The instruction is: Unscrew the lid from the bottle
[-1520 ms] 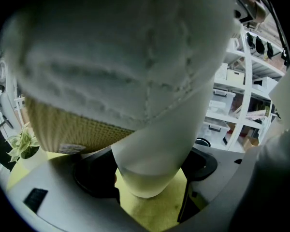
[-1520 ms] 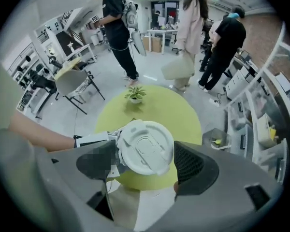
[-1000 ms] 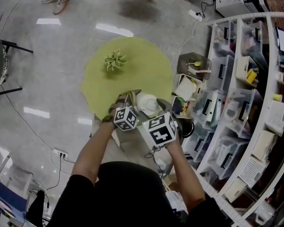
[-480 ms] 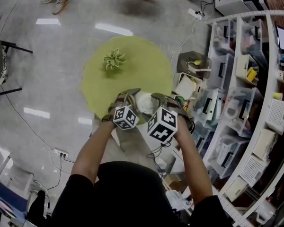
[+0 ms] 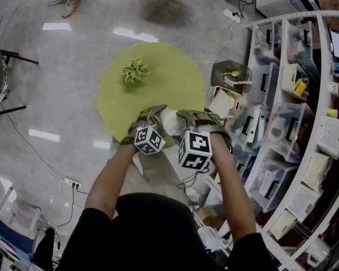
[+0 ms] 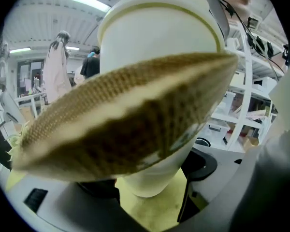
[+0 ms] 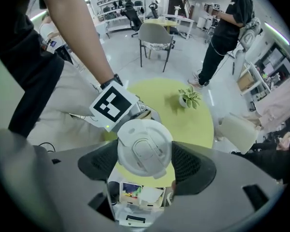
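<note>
A white bottle (image 5: 168,120) is held above the near edge of the round green table (image 5: 158,78). My left gripper (image 5: 152,113) is shut on its body from the left. In the left gripper view the bottle (image 6: 159,37) fills the frame, a brown woven band (image 6: 125,115) crosses in front of it, and the jaws close on its narrower part. My right gripper (image 5: 186,116) points straight down over the top. In the right gripper view its two dark pads press on both sides of the round white lid (image 7: 145,148). The left gripper's marker cube (image 7: 112,105) shows just beyond it.
A small potted plant (image 5: 137,71) stands on the far side of the table. A curved white shelf rack (image 5: 305,95) with bins runs along the right. Open boxes (image 5: 226,95) lie on the floor beside it. A chair (image 7: 154,40) and a standing person (image 7: 227,28) are farther off.
My right gripper has rolled about the lid: its marker cube shows a different face and the forearm has swung to the right. The left gripper and the bottle have stayed put.
</note>
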